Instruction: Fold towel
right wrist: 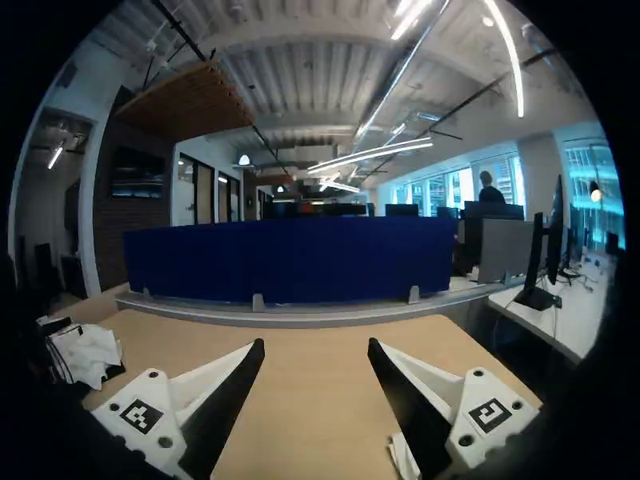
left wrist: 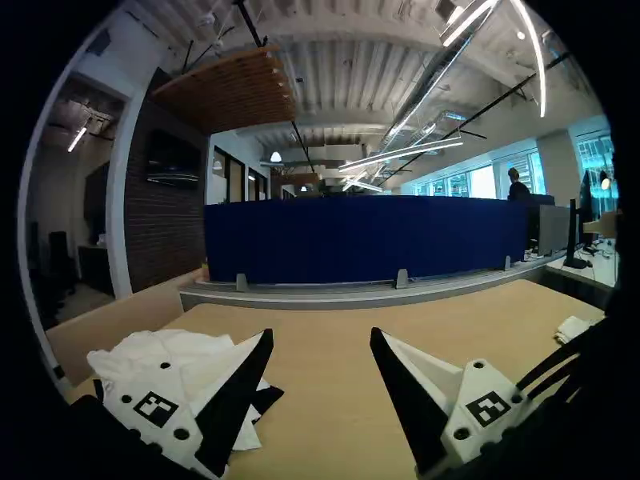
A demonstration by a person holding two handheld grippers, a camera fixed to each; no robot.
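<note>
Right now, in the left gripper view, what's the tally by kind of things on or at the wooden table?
White cloths: 2, towel under the left finger, cloth at the right edge
Blue partition: 1
Left gripper: 1, open
Total: 4

**A pale wooden table, seen from both grippers, with white cloth lying on it in two places.**

In the left gripper view the table [left wrist: 336, 400] runs smooth and light brown to a grey rail [left wrist: 320, 294] along its far edge. A crumpled white towel [left wrist: 160, 352] lies in a loose heap on the near left part, its folds bunched. A smaller white cloth [left wrist: 571, 326] rests by the right edge, well apart from the towel. In the right gripper view the same tabletop [right wrist: 312, 392] carries a rumpled white heap, seemingly the towel [right wrist: 90, 350], at its far left. A corner of white cloth [right wrist: 398, 460] shows low at the near edge.
</note>
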